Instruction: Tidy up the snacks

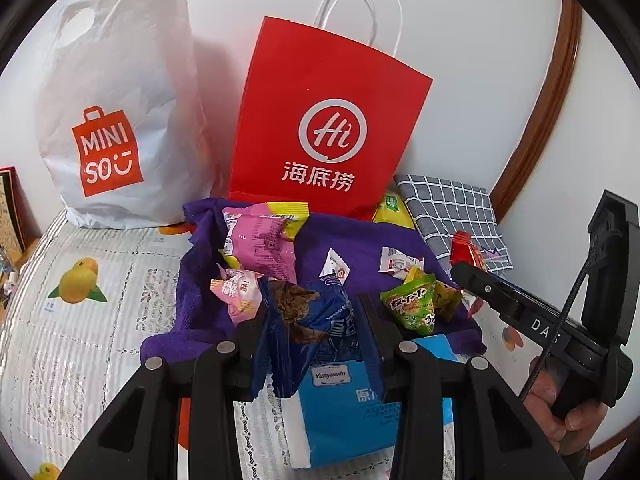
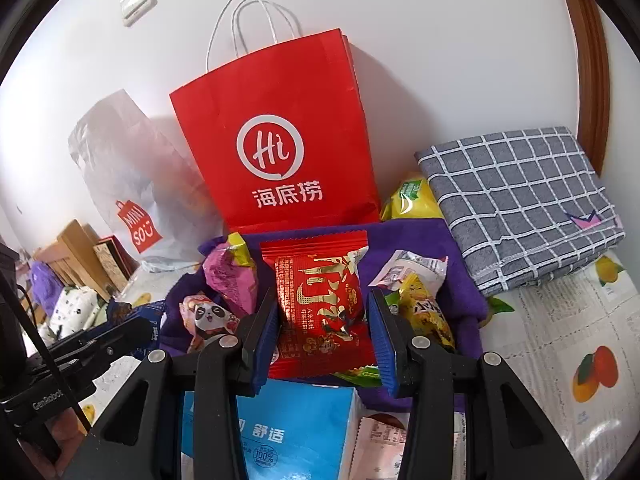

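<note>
My left gripper (image 1: 316, 320) is shut on a dark blue snack packet (image 1: 316, 328) and holds it above the purple cloth (image 1: 360, 252). My right gripper (image 2: 324, 320) is shut on a red and gold snack packet (image 2: 320, 300), also seen at the right in the left wrist view (image 1: 466, 250). Loose snacks lie on the cloth: a pink packet (image 1: 260, 244), a green packet (image 1: 412, 304), a panda packet (image 2: 208, 318), a yellow packet (image 2: 424, 316) and small white sachets (image 1: 396, 262). A red paper bag (image 1: 320, 120) stands upright behind the cloth.
A white MINISO plastic bag (image 1: 116, 112) stands left of the red bag. A folded grey checked cloth (image 2: 520, 204) lies at the right. A blue tissue pack (image 2: 296, 432) sits below my grippers. A yellow-green bag (image 2: 412, 198) lies behind the cloth. Wall close behind.
</note>
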### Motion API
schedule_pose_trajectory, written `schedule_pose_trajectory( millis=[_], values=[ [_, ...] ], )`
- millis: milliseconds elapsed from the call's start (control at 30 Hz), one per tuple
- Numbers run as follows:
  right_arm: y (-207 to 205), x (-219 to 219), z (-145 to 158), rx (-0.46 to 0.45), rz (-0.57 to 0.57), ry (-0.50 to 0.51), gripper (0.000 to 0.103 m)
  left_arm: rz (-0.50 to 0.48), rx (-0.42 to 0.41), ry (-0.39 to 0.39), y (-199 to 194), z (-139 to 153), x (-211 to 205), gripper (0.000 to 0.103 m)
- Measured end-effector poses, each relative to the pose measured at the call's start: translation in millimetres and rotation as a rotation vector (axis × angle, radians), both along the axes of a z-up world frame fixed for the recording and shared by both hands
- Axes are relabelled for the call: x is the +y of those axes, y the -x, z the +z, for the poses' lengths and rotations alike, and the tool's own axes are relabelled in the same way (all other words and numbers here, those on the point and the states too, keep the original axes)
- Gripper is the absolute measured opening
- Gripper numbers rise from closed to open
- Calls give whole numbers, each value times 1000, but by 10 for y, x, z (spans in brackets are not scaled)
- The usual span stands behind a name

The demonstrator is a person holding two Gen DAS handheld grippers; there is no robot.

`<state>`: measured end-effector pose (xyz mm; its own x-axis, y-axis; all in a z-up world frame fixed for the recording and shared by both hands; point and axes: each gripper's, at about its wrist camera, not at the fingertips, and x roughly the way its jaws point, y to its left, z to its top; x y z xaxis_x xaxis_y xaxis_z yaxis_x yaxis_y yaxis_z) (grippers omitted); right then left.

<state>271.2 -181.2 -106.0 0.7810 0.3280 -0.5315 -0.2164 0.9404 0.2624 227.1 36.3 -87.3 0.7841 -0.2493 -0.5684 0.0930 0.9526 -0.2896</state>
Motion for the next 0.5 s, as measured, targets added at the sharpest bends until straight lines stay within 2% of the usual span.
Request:
schedule_pose_trajectory(
  millis=[500],
  values=[
    [-56, -219, 7, 2, -61, -30, 43, 3, 9, 16, -16, -18, 25, 37]
  ],
)
